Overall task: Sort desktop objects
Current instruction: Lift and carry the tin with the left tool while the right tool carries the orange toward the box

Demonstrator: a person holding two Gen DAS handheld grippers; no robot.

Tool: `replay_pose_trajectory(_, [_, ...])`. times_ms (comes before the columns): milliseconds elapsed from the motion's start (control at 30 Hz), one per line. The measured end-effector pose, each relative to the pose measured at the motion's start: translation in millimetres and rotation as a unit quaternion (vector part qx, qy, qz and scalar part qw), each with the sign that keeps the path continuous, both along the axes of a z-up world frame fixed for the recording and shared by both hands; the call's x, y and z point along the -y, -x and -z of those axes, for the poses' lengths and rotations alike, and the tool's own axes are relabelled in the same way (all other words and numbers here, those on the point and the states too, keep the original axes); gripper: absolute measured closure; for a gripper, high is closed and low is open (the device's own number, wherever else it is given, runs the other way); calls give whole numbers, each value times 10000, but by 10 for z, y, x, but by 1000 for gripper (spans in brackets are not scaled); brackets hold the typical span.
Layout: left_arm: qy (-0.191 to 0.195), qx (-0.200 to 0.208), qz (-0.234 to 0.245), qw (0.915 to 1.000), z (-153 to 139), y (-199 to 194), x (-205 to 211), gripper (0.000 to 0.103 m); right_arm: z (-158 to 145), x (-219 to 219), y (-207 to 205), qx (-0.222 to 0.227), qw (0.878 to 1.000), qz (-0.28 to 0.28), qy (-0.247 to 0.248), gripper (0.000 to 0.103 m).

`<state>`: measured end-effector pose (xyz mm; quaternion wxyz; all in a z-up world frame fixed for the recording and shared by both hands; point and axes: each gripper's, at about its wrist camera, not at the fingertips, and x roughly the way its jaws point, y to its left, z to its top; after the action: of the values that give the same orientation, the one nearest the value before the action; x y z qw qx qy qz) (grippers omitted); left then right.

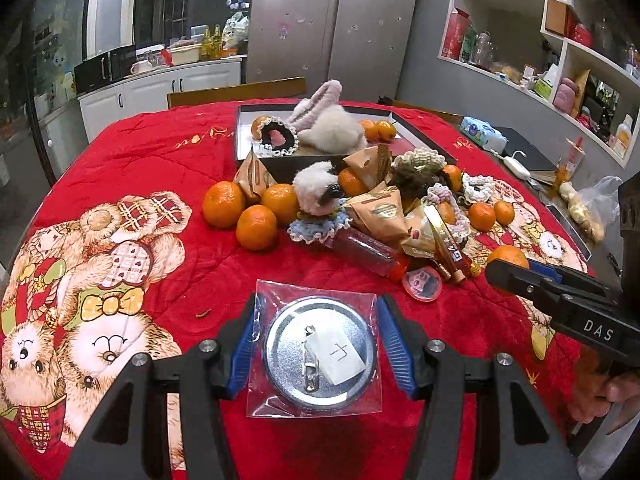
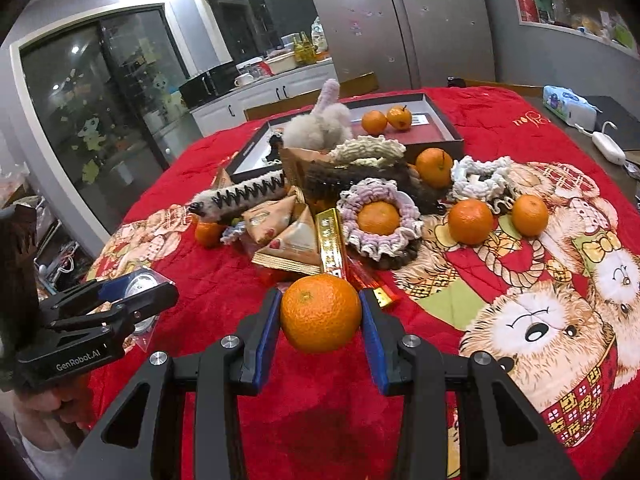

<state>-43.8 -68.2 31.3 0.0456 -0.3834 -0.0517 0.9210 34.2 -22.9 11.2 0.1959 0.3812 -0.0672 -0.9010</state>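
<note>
Bagged round pin badge point(image 1: 318, 354), back side up, clamped between the blue pads of the left gripper point(image 1: 316, 344), above the red bench cloth point(image 1: 168, 152). Right gripper point(image 2: 321, 316) partly closed on a tangerine point(image 2: 320, 312), clear of the cloth. Mixed pile beyond: tangerines, snack packets point(image 2: 288, 236), crocheted scrunchies; open box point(image 2: 440, 120) behind.

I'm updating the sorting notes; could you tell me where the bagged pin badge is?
In the left wrist view, the bagged pin badge sits low and central, gripped in the left tool above the red blanket.

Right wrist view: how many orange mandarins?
8 mandarins: one in right gripper, one inside purple crocheted scrunchie, three rightward, two in black box, one left; others may hide.
</note>
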Motion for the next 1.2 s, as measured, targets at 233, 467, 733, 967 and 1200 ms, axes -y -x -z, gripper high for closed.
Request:
replay_pose_trajectory(233, [-99,-26,212,9997,-62,59,-122,45,-68,-43,-3,-60,9999,49,-65,65])
replay_pose_trajectory(467, [-69,-94,461,9989,-180,162,-298,45,-193,-146,24,-147,9998,148,-50,65])
replay_pose_trajectory(733, [-1,-199,633,9978,-356,339,-401,45,-297,-202,120,-228,9994,221,-147,65])
replay_pose_trajectory(967, [12,-212,713,9972,-488,578,-429,45,-428,-198,240,-355,9990,96,-264,65])
replay_pose_trajectory(1200, [28,-118,928,9956,-534,814,-561,45,-545,-193,442,-387,9988,-27,-305,65])
